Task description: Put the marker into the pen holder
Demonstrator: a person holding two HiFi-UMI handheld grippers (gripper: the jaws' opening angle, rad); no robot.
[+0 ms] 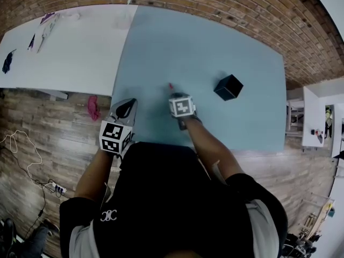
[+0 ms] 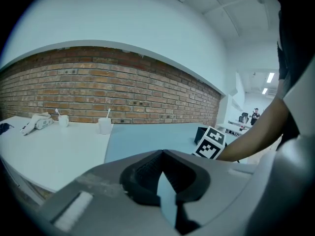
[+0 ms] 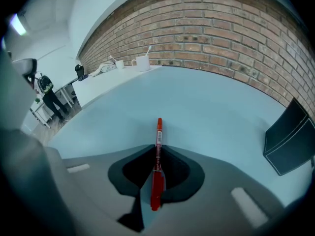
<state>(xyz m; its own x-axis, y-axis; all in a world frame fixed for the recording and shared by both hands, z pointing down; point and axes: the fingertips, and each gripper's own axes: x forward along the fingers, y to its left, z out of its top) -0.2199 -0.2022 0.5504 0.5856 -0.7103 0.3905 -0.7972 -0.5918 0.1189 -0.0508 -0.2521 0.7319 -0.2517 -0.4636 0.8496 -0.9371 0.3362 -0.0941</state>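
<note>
A red marker [image 3: 158,131] lies on the blue table [image 1: 204,42], pointing away from me. My right gripper [image 3: 158,149] is shut on its middle, with the cap end sticking out beyond the jaws. In the head view only the marker's tip [image 1: 171,86] shows ahead of the right gripper [image 1: 173,93]. The pen holder [image 1: 228,87] is a black open cube standing to the right, apart from the gripper; it appears as the pen holder [image 3: 290,135] at the right edge of the right gripper view. My left gripper [image 1: 127,106] hovers at the table's left front edge, its jaws shut and nothing between them [image 2: 161,152].
A white table [image 1: 70,47] adjoins the blue one on the left, with two white cups [image 2: 105,126] and small items near the brick wall. A red cloth [image 1: 93,107] and cables [image 1: 32,155] lie on the wooden floor to the left.
</note>
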